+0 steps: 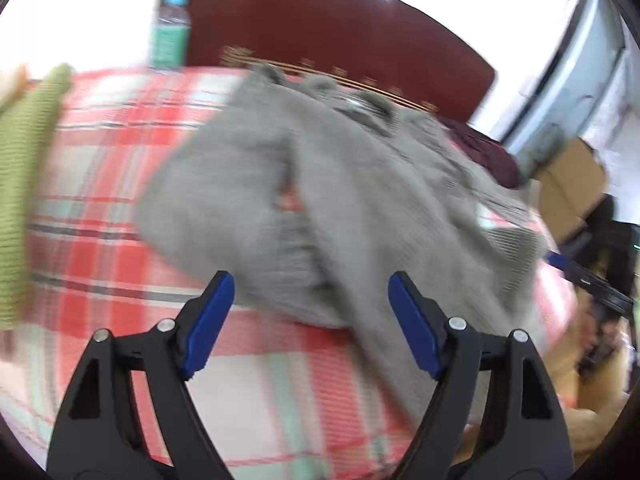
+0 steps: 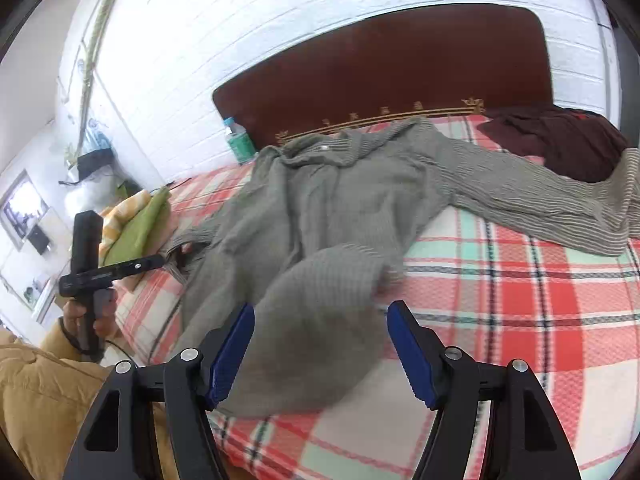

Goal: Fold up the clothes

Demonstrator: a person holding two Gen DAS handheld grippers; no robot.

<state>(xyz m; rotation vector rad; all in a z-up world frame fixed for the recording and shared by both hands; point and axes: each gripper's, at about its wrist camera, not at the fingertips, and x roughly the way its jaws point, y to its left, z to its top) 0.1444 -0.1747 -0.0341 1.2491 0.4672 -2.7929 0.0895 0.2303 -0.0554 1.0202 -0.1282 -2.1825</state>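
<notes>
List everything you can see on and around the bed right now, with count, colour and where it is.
grey sweater: one, grey ribbed, spread across the bed, one sleeve reaching right
bedspread: one, red, white and mint plaid, covering the bed
headboard: one, dark red, at the wall
dark garment: one, maroon, bunched by the headboard, right
folded cloths: small pile, green and yellow-checked, left edge of bed
bottle: one, clear with teal label, left of headboard
cardboard box: one, brown, beside the bed
left gripper: black, blue pads, open
right gripper: same, open above sweater
</notes>
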